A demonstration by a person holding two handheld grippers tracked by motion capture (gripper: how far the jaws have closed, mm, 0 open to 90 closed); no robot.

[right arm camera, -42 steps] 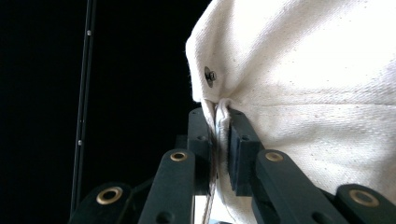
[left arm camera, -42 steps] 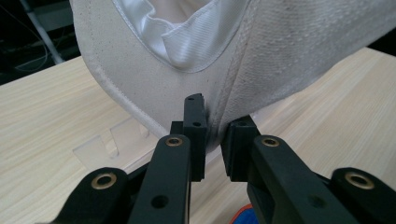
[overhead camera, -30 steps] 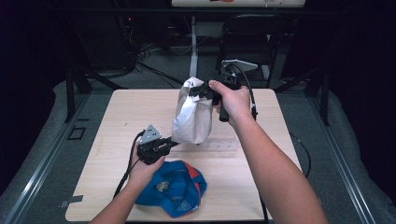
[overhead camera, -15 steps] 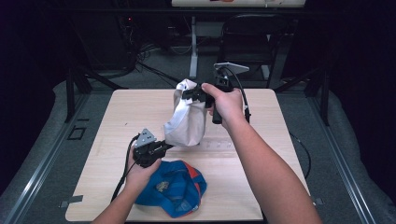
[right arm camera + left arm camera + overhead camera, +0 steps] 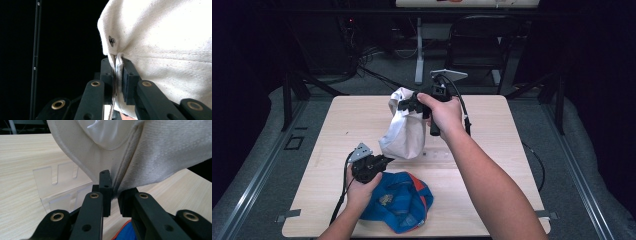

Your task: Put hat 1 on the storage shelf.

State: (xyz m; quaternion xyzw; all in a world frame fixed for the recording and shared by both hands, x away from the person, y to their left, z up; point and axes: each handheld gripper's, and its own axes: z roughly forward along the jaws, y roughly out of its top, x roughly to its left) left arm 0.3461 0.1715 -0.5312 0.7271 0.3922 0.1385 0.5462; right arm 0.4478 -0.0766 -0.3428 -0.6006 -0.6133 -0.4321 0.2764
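Observation:
A white cap (image 5: 404, 127) hangs above the table, held by its upper edge. My right gripper (image 5: 408, 105) is shut on that edge, near a small rivet (image 5: 111, 40), with the fabric (image 5: 162, 50) pinched between its pads (image 5: 128, 75). My left gripper (image 5: 383, 161) sits lower and to the left, at the cap's bottom edge. Its jaws are drawn close, with the cap's stitched rim (image 5: 117, 182) running down between the pads (image 5: 105, 187). A blue cap with orange trim (image 5: 399, 200) lies flat on the table near my left hand.
A clear acrylic stand with slots (image 5: 62, 187) sits on the wooden table (image 5: 507, 130) just behind the white cap, faintly visible in the high view as the clear stand (image 5: 437, 154). Dark floor, cables and a chair (image 5: 482, 45) lie beyond the far edge.
The right gripper has carried the white cap left and slightly toward me. The cap's lower edge has come down to the left gripper, which shifted a little left and nearer.

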